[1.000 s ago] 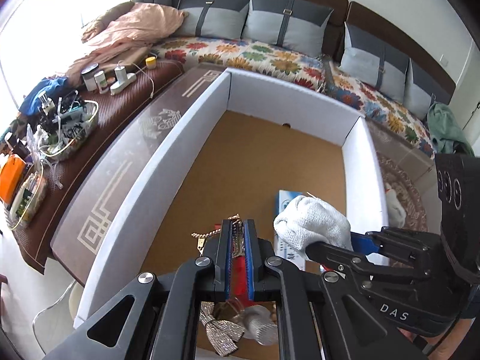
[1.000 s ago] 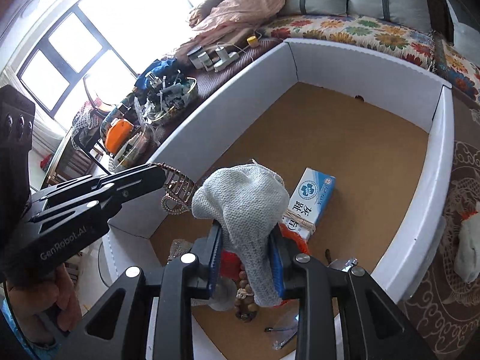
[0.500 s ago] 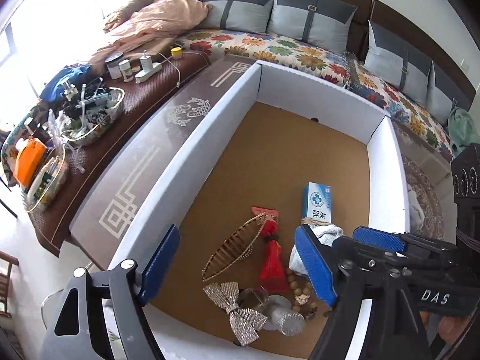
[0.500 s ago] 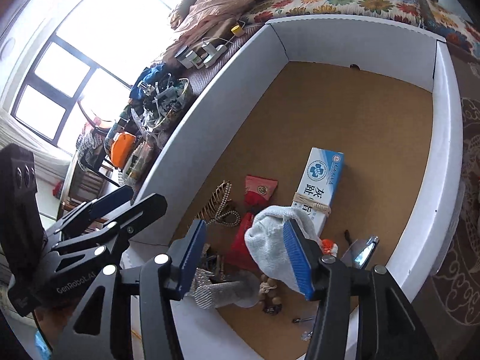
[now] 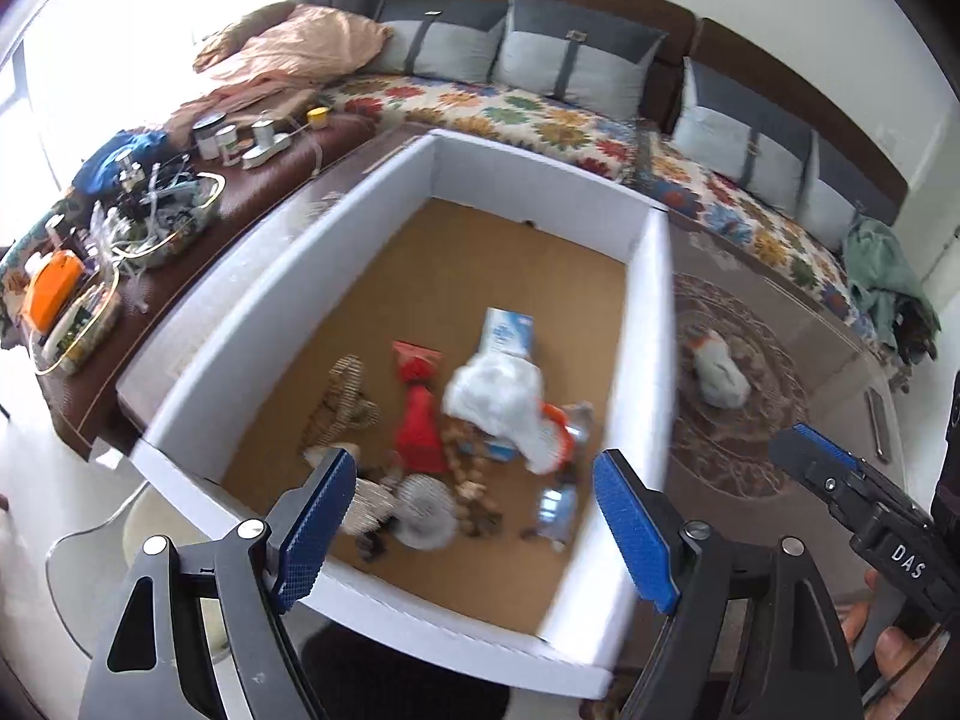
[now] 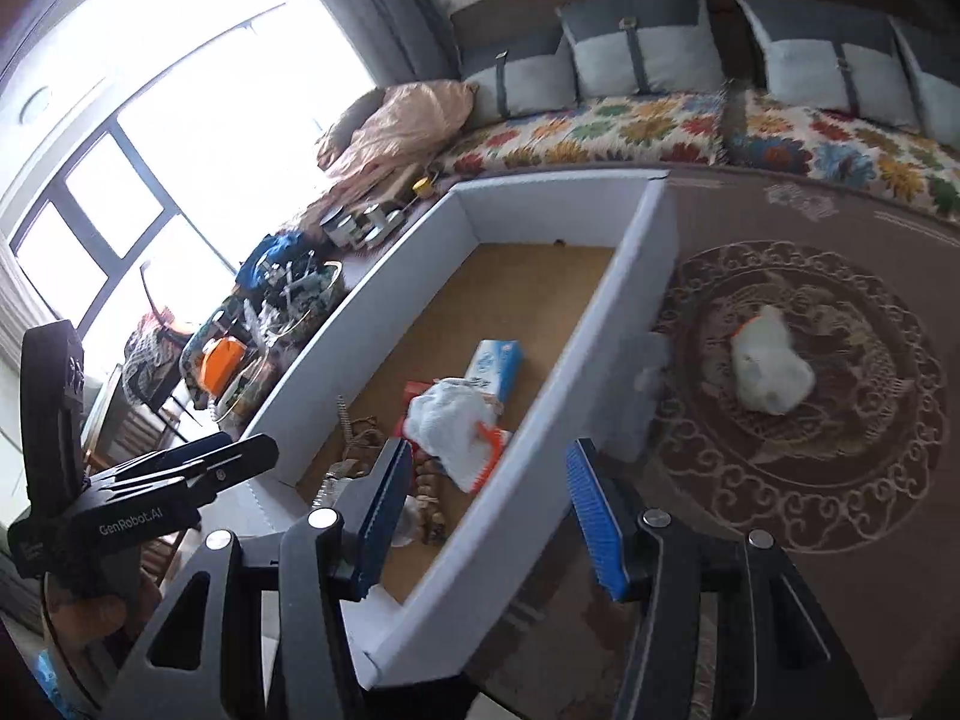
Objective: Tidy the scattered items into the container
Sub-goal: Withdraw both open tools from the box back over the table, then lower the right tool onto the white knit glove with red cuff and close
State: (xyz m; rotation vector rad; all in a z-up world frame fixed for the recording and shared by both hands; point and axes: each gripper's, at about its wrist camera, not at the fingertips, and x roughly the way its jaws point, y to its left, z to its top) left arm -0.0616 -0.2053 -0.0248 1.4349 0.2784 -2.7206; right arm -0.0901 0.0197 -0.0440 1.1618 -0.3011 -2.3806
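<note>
- The left gripper [image 5: 468, 531] hangs over the near end of the white box [image 5: 270, 294], jaws spread with nothing between them.
- The right gripper [image 6: 489, 519] is spread and empty too, straddling the box's right wall.
- 1 white glove [image 5: 501, 399] lies in the box on a blue carton [image 5: 507, 333], beside a red pouch [image 5: 420, 420].
- 1 more glove [image 6: 771, 375] lies outside, on the patterned table [image 6: 840, 600].
</note>
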